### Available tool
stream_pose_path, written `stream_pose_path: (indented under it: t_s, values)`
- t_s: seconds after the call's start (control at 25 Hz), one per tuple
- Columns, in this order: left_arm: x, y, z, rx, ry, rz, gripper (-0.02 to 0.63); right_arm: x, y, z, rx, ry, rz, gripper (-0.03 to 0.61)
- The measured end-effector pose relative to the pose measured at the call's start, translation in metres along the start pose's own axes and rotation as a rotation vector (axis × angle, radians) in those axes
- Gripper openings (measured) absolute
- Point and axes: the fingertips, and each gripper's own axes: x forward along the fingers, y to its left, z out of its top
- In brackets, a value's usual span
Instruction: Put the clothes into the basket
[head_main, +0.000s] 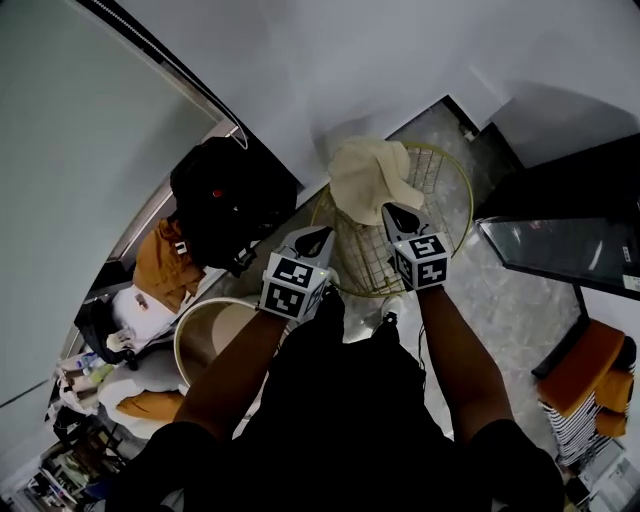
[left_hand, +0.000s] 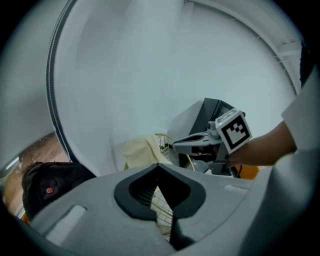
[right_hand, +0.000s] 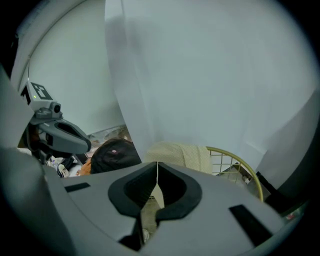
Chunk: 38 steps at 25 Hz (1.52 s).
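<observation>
While both grippers hang over the yellow wire basket (head_main: 445, 190), the cream cloth (head_main: 368, 175) lies draped over the basket's far rim, with part of it inside. The left gripper (head_main: 315, 240) has its jaws shut together with nothing in them. The right gripper (head_main: 397, 216) has its jaws closed and empty too. The cloth sits just past both tips, and neither gripper holds it.

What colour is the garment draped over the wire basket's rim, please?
The garment is plain cream; the head view shows it best.
</observation>
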Motion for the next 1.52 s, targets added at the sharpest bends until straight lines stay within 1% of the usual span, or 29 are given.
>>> stream_pose_path:
  t_s: [0.12,0.24,0.4,0.64,0.84,1.0,1.08,1.16,1.32,1.52]
  values:
    - [0.005,0.008,-0.005,-0.008,0.016,-0.001,0.003,0.027,-0.016,-0.014,-0.004,0.039,-0.031,0.03]
    - [0.007,0.013,-0.009,-0.014,0.028,0.0,0.003,0.048,-0.034,-0.024,-0.003,0.075,-0.066,0.067]
    - [0.009,0.022,-0.012,-0.022,0.044,0.01,0.003,0.073,-0.052,-0.027,-0.02,0.109,-0.101,0.097]
    - [0.012,0.028,-0.02,-0.021,0.069,0.013,0.003,0.103,-0.072,-0.03,-0.071,0.156,-0.147,0.118]
    - [0.014,0.028,-0.02,-0.029,0.078,0.007,0.003,0.117,-0.084,-0.031,-0.155,0.204,-0.195,0.118]
    - [0.013,0.03,-0.022,-0.035,0.078,0.006,0.003,0.126,-0.085,-0.034,-0.176,0.231,-0.205,0.114]
    - [0.012,0.031,-0.022,-0.039,0.076,0.007,0.003,0.128,-0.085,-0.034,-0.179,0.233,-0.213,0.069]
    - [0.01,0.032,-0.021,-0.043,0.071,0.008,0.003,0.126,-0.084,-0.033,-0.181,0.231,-0.218,0.048]
    - [0.009,0.032,-0.02,-0.049,0.066,0.008,0.003,0.121,-0.082,-0.033,-0.178,0.23,-0.217,0.032]
    - [0.006,0.027,-0.02,-0.049,0.061,0.002,0.003,0.106,-0.079,-0.03,-0.13,0.208,-0.209,0.022]
